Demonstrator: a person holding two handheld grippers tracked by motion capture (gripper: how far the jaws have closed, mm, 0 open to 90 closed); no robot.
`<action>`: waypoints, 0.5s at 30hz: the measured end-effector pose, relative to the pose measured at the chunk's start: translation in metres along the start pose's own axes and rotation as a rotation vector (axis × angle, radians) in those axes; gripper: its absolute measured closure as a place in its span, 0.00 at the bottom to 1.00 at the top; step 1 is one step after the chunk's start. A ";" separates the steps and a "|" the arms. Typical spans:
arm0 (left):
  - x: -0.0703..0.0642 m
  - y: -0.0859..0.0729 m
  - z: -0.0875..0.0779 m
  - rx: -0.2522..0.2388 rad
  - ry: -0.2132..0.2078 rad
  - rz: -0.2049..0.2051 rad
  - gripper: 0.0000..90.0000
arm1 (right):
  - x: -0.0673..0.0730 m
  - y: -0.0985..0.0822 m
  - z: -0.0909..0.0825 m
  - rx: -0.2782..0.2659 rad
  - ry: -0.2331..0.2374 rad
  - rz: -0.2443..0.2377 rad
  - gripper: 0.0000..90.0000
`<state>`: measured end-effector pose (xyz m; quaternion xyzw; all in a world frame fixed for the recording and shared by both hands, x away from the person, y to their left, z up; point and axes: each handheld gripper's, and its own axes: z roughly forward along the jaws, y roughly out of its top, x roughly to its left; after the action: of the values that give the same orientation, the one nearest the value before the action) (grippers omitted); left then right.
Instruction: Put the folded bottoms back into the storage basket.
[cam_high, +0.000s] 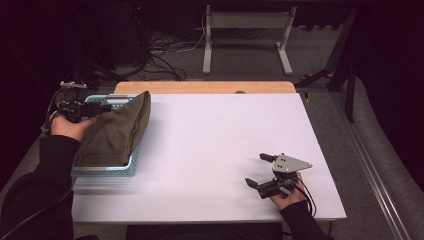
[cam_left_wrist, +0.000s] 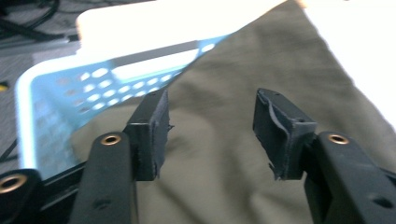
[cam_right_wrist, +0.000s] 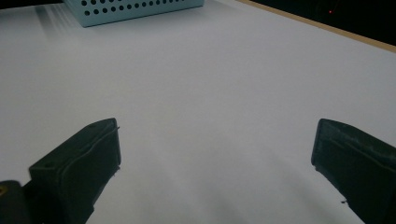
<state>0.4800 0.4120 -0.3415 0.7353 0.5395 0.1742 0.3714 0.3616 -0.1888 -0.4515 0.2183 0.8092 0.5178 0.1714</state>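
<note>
Because the olive cloth (cam_high: 116, 132) is heaped above the rim of the light-blue basket (cam_high: 107, 171) and spills over its far side, it could slide out onto the desk (cam_high: 210, 150) if a jaw snags a fold. Just beyond that basket's left edge, the left hand-held gripper (cam_left_wrist: 210, 135) hovers with jaws parted and nothing between them, the cloth lying right below and ahead of them. Well away from the basket, the right hand-held gripper (cam_high: 260, 172) rests open on the desk.
</note>
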 end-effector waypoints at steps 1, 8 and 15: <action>0.000 0.000 0.000 0.000 0.000 0.000 0.49 | 0.000 0.000 0.000 0.000 0.000 0.000 0.02; -0.032 0.012 0.013 0.003 -0.065 0.060 0.48 | 0.000 0.000 0.000 0.000 0.000 0.000 0.02; -0.050 0.017 0.036 0.015 -0.103 0.053 0.46 | 0.000 0.000 -0.001 -0.001 0.000 -0.001 0.02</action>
<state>0.4967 0.3502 -0.3458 0.7601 0.5014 0.1416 0.3883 0.3614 -0.1893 -0.4515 0.2181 0.8090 0.5181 0.1718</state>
